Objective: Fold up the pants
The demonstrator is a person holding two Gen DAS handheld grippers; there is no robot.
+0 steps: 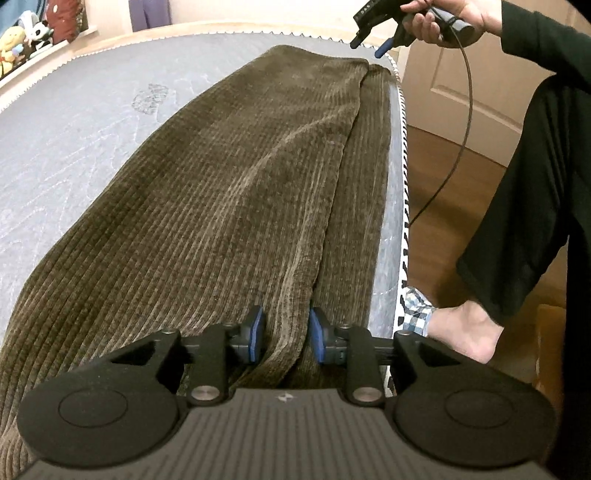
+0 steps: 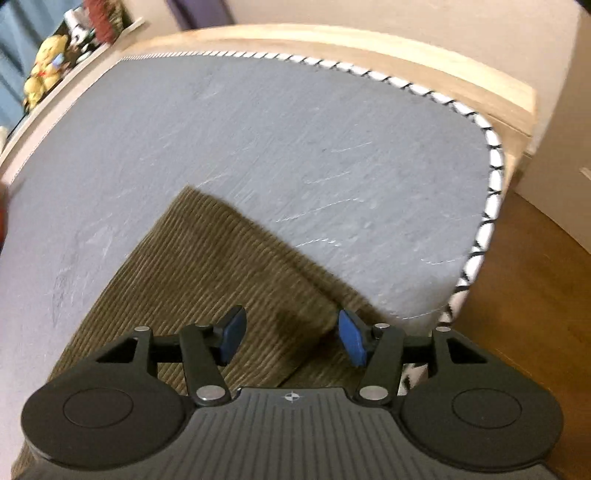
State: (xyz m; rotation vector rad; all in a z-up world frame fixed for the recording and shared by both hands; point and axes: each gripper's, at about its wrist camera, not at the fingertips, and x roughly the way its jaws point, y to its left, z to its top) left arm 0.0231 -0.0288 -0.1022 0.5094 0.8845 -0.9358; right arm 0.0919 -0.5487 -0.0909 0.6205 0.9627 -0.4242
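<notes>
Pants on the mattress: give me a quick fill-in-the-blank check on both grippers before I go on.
1. The pants lie on the grey ____.
2. The left gripper fingers straddle a ____ of the fabric.
3. The right gripper hangs ____ above the pants' end.
4. Its finger pads are coloured ____.

Missing: mattress; ridge; open; blue

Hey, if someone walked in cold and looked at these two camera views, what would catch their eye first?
First, the brown corduroy pants, stretched lengthwise along the grey quilted mattress near its right edge, one leg lying over the other. Next, the left gripper, whose blue-padded fingers sit either side of a raised ridge of the fabric. At the far end the right gripper hangs open above the cloth, in a bare hand.
</notes>
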